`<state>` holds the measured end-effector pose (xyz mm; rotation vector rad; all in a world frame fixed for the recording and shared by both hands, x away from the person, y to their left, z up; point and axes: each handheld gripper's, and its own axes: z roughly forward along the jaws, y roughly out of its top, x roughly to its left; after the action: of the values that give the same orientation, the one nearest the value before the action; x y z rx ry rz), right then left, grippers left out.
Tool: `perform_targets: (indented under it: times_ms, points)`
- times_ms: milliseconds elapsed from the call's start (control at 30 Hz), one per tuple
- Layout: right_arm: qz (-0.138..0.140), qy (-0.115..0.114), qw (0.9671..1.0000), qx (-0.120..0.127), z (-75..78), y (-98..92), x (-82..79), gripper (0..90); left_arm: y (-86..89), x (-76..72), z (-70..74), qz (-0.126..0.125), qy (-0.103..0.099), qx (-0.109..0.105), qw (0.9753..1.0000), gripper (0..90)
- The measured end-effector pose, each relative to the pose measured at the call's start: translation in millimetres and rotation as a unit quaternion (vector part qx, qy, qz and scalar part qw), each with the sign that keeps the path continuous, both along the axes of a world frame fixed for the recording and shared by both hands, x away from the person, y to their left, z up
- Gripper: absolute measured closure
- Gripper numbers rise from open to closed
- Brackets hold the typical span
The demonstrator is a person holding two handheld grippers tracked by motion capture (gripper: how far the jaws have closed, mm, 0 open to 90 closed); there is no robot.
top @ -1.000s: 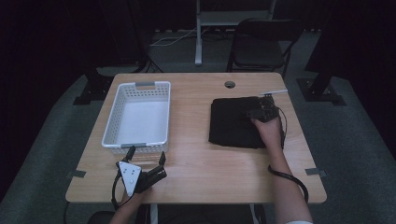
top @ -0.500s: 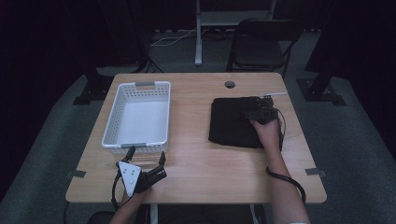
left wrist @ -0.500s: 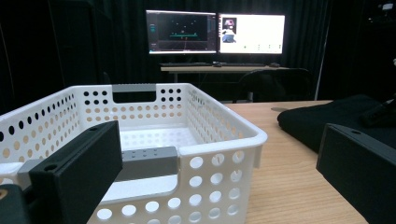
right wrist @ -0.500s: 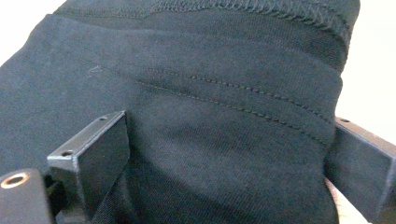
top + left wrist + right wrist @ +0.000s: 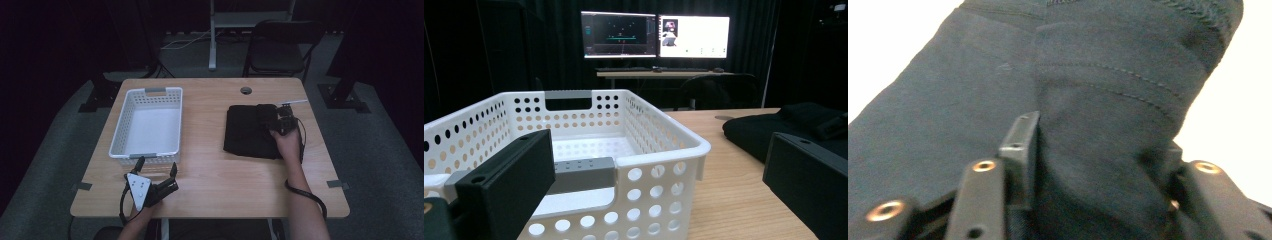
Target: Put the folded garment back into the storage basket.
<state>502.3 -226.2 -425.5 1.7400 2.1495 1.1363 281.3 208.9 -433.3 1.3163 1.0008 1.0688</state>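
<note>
Early stage: folded black cloth garment (image 5: 250, 132) lying right of empty white perforated plastic basket (image 5: 148, 123), pinched by right gripper (image 5: 274, 120); left gripper (image 5: 156, 171) idle, jaws apart, near edge.

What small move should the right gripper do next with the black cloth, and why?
Probably lift a little. The right gripper sits at the far right part of the folded black cloth, and its own view shows a fold of cloth bunched between the jaws. The basket on the left looks empty, so raising the cloth clear of the table likely comes first.
</note>
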Motion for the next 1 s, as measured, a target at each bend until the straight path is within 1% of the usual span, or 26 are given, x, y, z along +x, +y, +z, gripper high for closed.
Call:
perform_targets:
  times_ms: [67,100,133,167,200,233,333,400,467,500,567,667,833,900,967,1000]
  points:
    - [0.006,-0.002,0.9998,0.018,-1.9,-3.1,-2.8,57.8,-0.1,0.0,0.0,0.0,0.0,0.0,1.0,1.5]
    - [0.007,-0.002,0.9997,0.025,-2.2,-3.7,-3.9,58.7,-0.1,0.1,0.0,0.001,0.0,0.0,1.0,1.5]
    - [0.009,-0.004,0.9995,0.03,-2.7,-4.8,-4.8,59.7,-0.1,0.1,0.0,0.001,0.0,0.0,1.0,1.5]
    - [0.009,-0.004,0.9995,0.03,-2.7,-4.8,-4.8,59.7,-0.1,0.1,0.0,0.001,0.0,0.0,1.0,1.5]
    - [0.011,-0.003,0.9992,0.039,-2.8,-6.7,-5.6,61.0,-0.1,0.1,0.0,0.0,0.0,0.0,1.0,1.5]
    - [0.012,-0.002,0.9981,0.061,-3.9,-10.7,-7.0,62.7,0.0,0.0,0.0,0.0,-0.001,-0.001,1.0,1.5]
    - [0.02,-0.002,0.9971,0.074,-3.8,-12.4,-9.6,63.9,-0.1,0.1,0.0,0.001,0.0,0.0,1.0,1.5]
    - [0.021,-0.003,0.997,0.075,-3.0,-12.7,-10.8,64.5,-0.1,0.2,0.1,0.001,0.001,0.0,1.0,1.5]
    - [0.024,-0.007,0.9966,0.079,1.4,-13.0,-14.4,65.4,-0.1,0.1,0.1,0.001,0.0,0.0,1.0,1.5]
    - [0.029,-0.013,0.9967,0.075,5.1,-12.4,-16.8,65.7,-0.2,0.1,0.1,0.001,0.0,0.0,1.0,1.5]
    - [0.032,-0.02,0.9959,0.082,9.4,-12.1,-20.1,66.3,-0.2,0.2,0.1,0.001,0.001,0.0,1.0,1.5]
    - [0.041,-0.024,0.9942,0.097,12.9,-11.1,-25.0,66.6,-0.2,0.1,0.1,0.001,0.001,0.0,1.0,1.5]
    - [0.05,-0.033,0.9903,0.126,13.7,-11.7,-32.3,67.1,-0.2,0.2,0.1,0.001,0.001,0.0,1.0,1.5]
    - [0.054,-0.037,0.9895,0.129,17.5,-11.7,-34.6,67.3,-0.2,0.2,0.1,0.001,0.001,0.0,1.0,1.5]
    - [0.056,-0.043,0.988,0.137,22.2,-11.9,-36.5,67.4,-0.2,0.3,0.1,0.001,0.001,0.001,1.0,1.5]
    - [0.059,-0.046,0.9867,0.144,24.7,-12.0,-37.4,67.5,-0.2,0.3,0.1,0.001,0.001,0.0,1.0,1.5]
